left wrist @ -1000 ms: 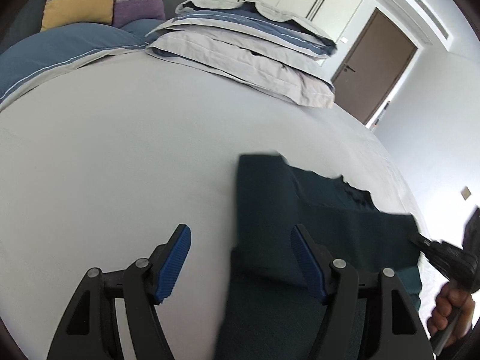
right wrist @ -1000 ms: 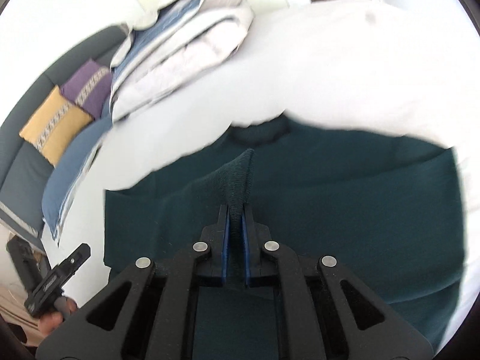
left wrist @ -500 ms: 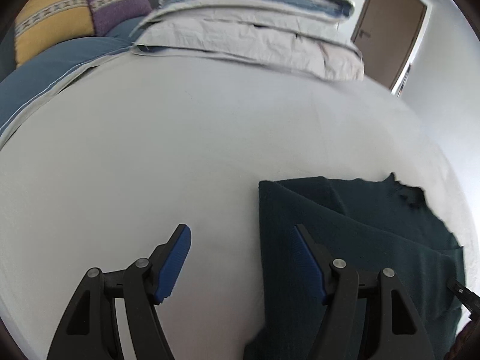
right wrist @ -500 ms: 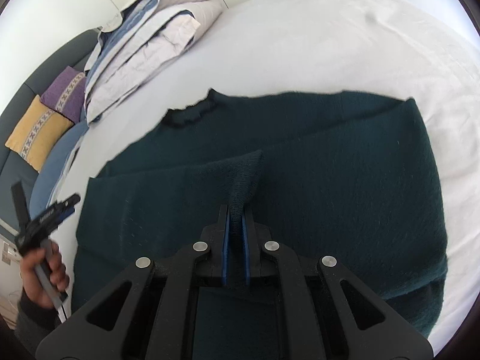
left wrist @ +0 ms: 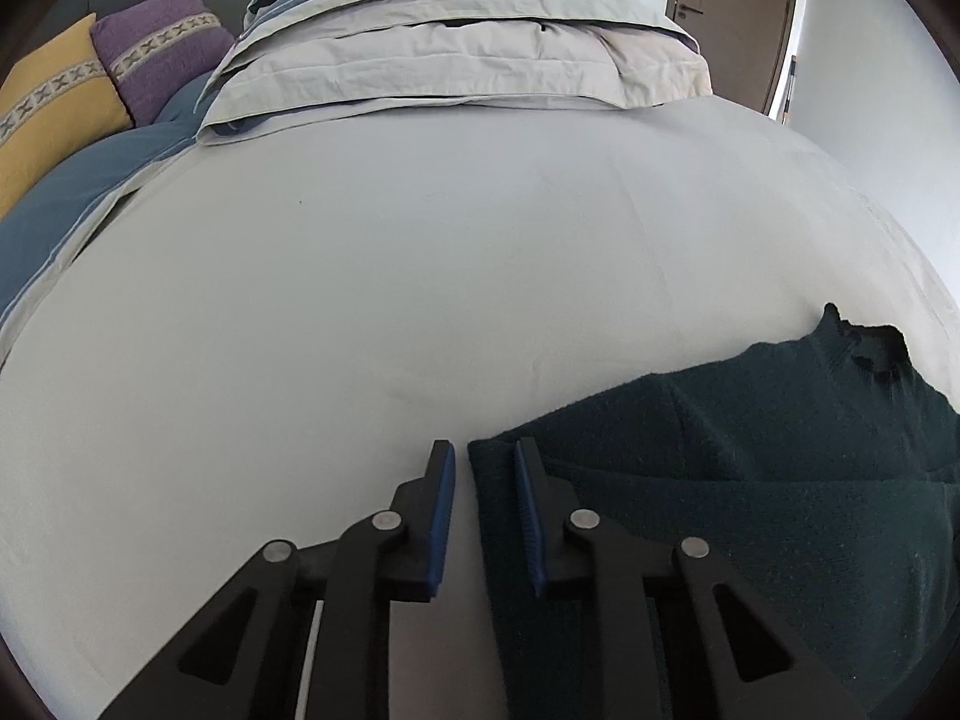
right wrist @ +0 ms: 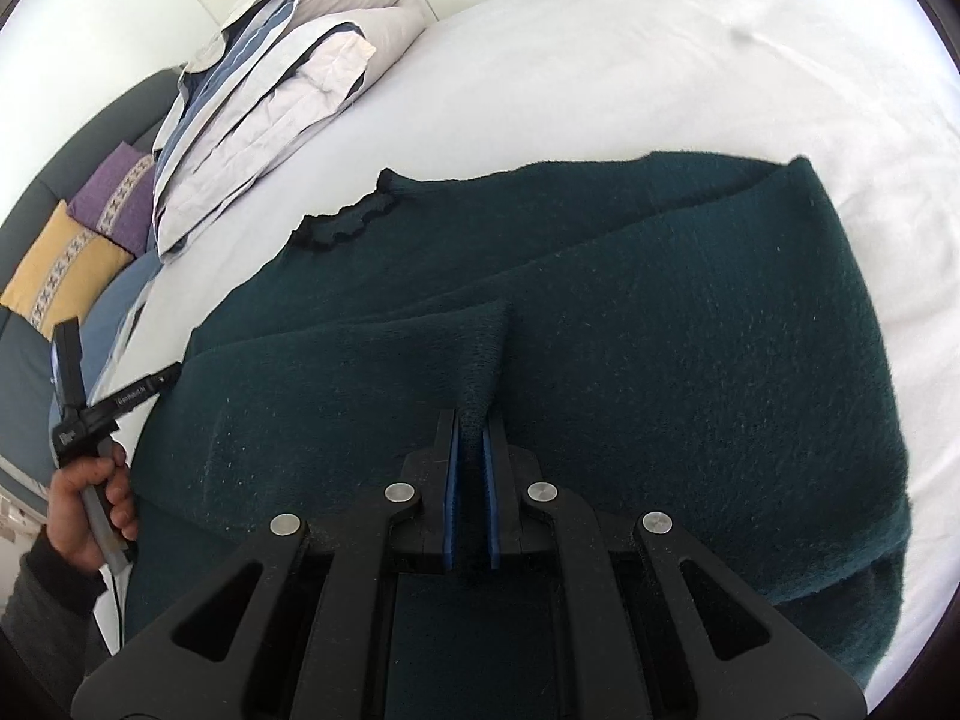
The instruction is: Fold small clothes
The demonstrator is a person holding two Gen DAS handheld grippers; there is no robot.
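A dark green knit sweater lies spread on the white bed, both sides folded in over its middle, its frilled collar toward the pillows. My right gripper is shut on a pinched ridge of the sweater's folded-in cloth. In the left wrist view the sweater fills the lower right. My left gripper is nearly closed around the sweater's near-left corner edge, with a narrow gap still between the pads. It also shows in the right wrist view, held by a hand at the sweater's left edge.
A stack of folded grey and blue bedding lies at the head of the bed. Yellow and purple cushions rest on a dark sofa at the left. A brown door stands far right. The white sheet stretches ahead.
My left gripper has narrowed from wide open to nearly closed and come onto the sweater's left corner. My right gripper has stayed shut on the cloth while the folded part came to lie flatter.
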